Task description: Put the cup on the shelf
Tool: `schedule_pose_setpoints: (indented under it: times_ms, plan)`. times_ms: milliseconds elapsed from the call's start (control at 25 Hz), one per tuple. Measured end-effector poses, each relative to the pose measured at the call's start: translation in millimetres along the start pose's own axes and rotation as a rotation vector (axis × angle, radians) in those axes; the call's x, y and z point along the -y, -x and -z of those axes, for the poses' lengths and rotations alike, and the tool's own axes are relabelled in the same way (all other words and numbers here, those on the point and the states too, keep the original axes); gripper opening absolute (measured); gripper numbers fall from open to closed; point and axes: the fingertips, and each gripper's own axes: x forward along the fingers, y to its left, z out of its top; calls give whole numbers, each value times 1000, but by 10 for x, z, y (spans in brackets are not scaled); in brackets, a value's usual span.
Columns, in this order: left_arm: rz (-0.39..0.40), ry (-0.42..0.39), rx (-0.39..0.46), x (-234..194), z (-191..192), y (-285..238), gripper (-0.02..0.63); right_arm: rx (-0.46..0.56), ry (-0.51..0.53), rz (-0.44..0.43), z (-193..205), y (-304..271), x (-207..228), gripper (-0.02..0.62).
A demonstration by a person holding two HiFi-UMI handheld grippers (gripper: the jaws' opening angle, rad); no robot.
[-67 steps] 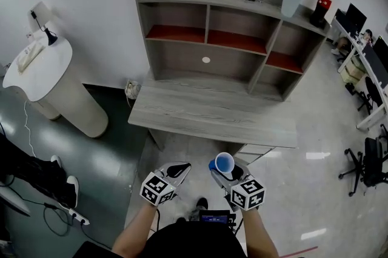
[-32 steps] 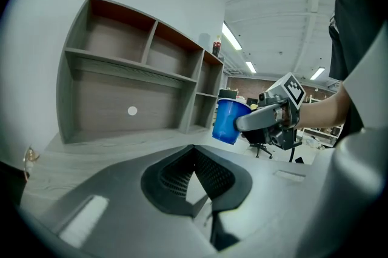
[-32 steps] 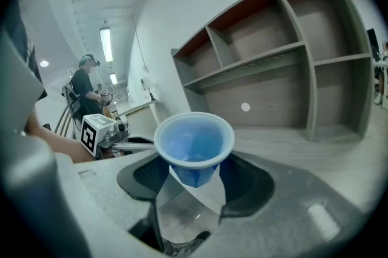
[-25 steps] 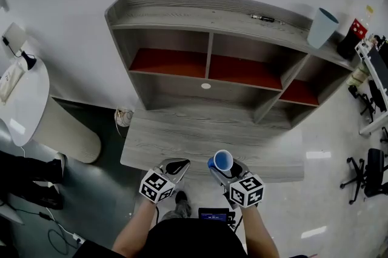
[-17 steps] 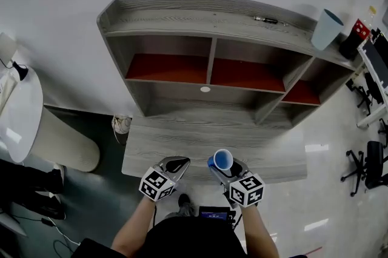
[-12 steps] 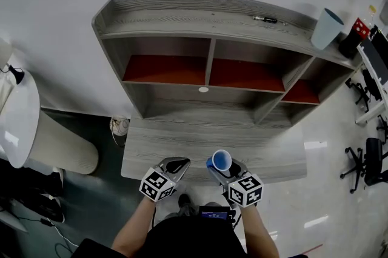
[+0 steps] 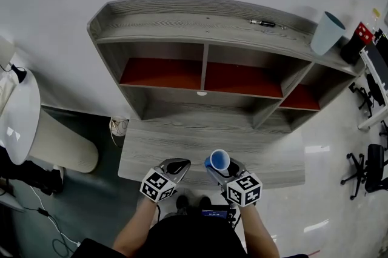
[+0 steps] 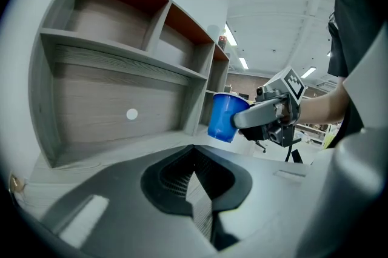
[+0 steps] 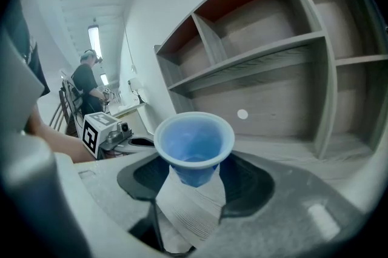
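The left tool (image 7: 174,165) hovers over the near edge of the counter (image 7: 176,145), its jaws closed together with nothing between them. Just to its right, the right tool (image 7: 220,167) grips the blue cup (image 7: 219,159) low on its body. The cup is upright, mouth up, above the counter and well short of the shelf (image 7: 200,26).

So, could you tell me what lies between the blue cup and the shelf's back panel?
Only bare grey desktop lies between the blue cup and the back panel, as the head view shows.
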Motion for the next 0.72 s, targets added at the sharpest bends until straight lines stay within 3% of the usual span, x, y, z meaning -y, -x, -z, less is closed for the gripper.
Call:
schedule_pose_setpoints:
  times_ms: [720]
  plan:
    - [-62, 0, 21, -48, -140, -57, 0, -9, 48, -68, -161, -73, 29, 256]
